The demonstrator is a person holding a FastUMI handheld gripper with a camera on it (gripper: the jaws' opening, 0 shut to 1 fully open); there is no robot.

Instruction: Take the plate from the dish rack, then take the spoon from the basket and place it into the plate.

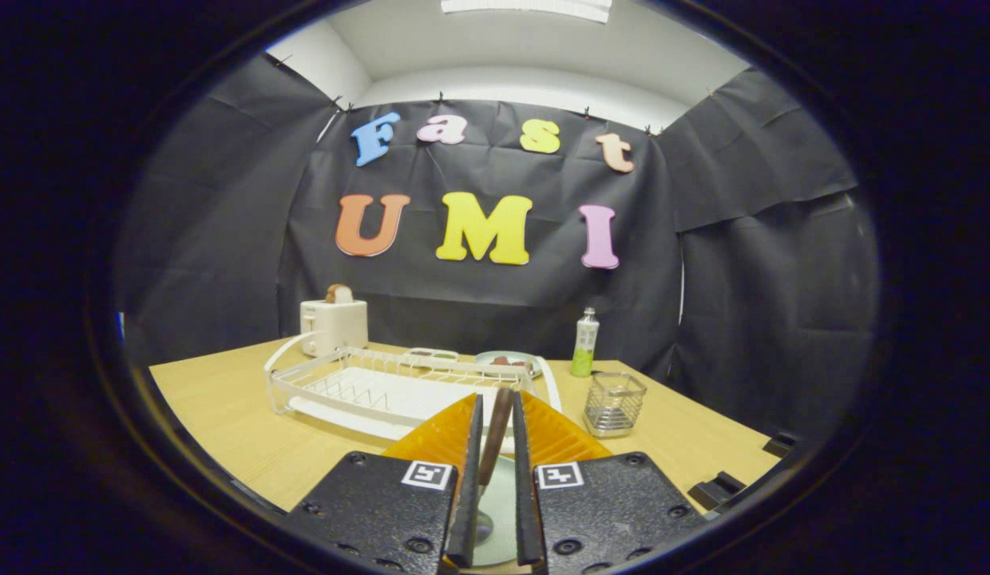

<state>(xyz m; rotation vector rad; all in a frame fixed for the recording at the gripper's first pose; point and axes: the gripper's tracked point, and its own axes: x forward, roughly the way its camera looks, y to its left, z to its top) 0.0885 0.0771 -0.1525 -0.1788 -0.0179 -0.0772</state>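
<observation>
We judge the main risk to be the spoon (495,435) slipping or swinging: the gripper (495,479), low centre of frame, is clenched on its slim brown handle with both fingers pressing, bowl hanging down over the pale plate (503,511) beneath, so a loose pinch or an early release could drop it with a clatter or tip it off the rim. Largest to smallest, we note the smooth wood-grain table (223,399), the white wire rack (383,387) at centre left, then the small wire-mesh basket (615,403) at centre right, standing empty.
</observation>
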